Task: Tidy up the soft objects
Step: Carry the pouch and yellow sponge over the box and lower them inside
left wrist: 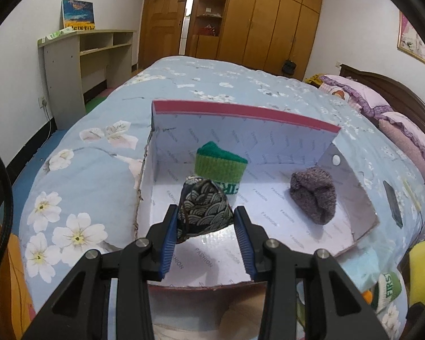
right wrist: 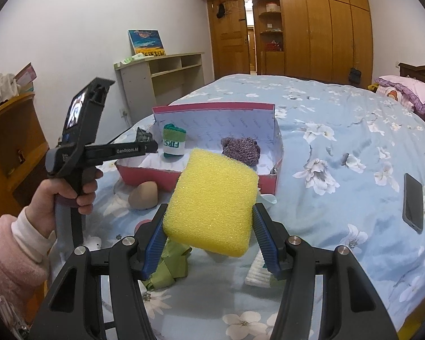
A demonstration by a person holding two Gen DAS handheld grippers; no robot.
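Wave-patterned fabric pouch [left wrist: 202, 208], triangular, sits pinched in the left gripper [left wrist: 206, 221] over the red cardboard box [left wrist: 240, 112]; beyond lie a ribbed green sock roll [left wrist: 219, 165] and fuzzy purple knit bundle [left wrist: 313, 199]. Porous yellow sponge block [right wrist: 214, 202] fills the right gripper [right wrist: 209, 226], nearer than the box.

left hand-held gripper [left wrist: 205, 219]: clamped, pitched down | right hand-held gripper [right wrist: 209, 236]: clamped

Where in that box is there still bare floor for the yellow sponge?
Free: the box floor between the green sock roll and the purple knit roll, and the near strip by the front edge. Crowded: the left side, where the left gripper holds the wave-patterned pouch.
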